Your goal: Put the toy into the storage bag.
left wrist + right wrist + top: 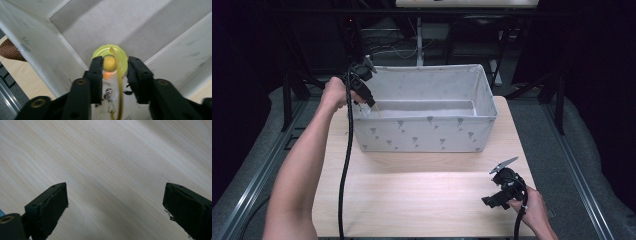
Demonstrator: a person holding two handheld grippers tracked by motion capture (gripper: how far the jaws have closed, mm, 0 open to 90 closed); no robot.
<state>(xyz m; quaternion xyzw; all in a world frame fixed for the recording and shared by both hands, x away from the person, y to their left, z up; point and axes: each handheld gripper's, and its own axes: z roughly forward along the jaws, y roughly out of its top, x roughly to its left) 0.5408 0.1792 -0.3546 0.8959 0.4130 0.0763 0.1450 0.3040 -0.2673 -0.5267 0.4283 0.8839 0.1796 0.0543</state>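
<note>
Left claw inside bin

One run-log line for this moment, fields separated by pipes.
left gripper: shut on yellow toy, over fabric bin left corner | right gripper: open, empty, above wooden table | bin floor: bare where visible

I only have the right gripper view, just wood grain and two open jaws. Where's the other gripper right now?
Observer: The left gripper is at the near left corner of a grey fabric bin at the table's far side, tips inside the rim.
Operator: Is it carrying anything?
Observer: Yes, its jaws are shut on a small yellow-capped object, white below the cap, with a thin yellowish cord looping over it.
Operator: Anything already in the bin?
Observer: In the high view the visible bin floor looks bare; the near wall hides some of it.
</note>
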